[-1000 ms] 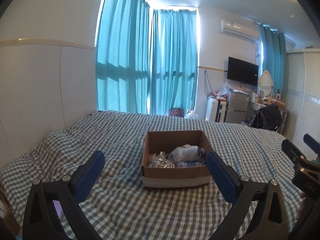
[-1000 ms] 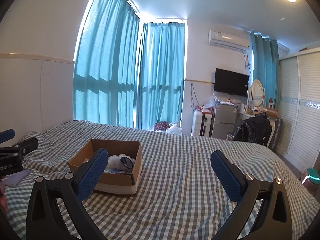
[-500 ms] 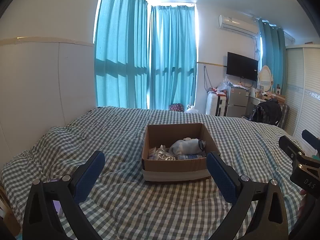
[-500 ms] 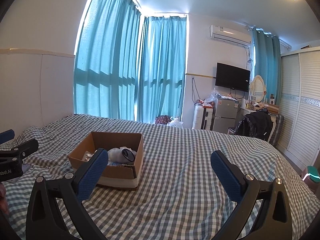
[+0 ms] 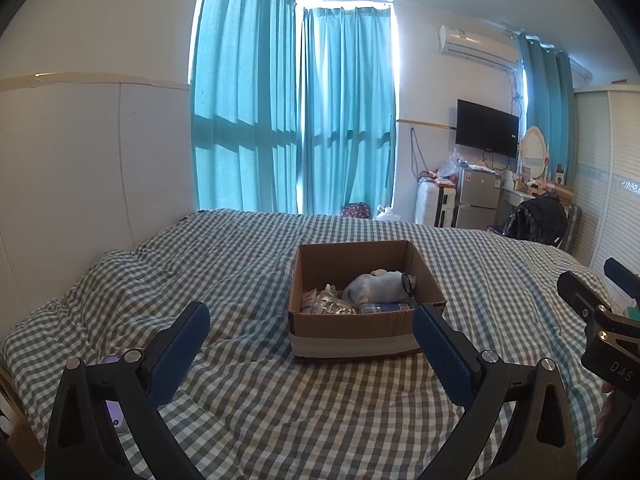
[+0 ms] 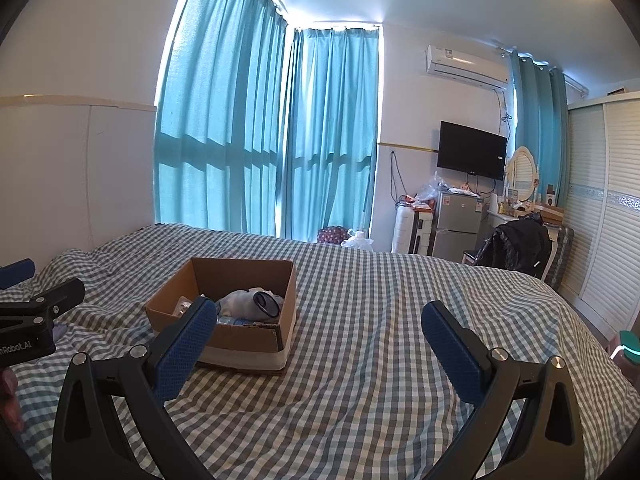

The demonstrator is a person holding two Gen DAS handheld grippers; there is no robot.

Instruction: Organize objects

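Nearest, the left claw [image 5: 308,344] and right claw [image 6: 316,336] both hang spread wide and empty above the checked bed [image 5: 248,272], short of the cardboard box [image 5: 360,328]. In the box lie a white bundle [image 5: 376,286], foil packs [image 5: 334,306] and a bottle [image 5: 386,307]. This fits either unpacking ahead or packing finished, so no particular move is called for.
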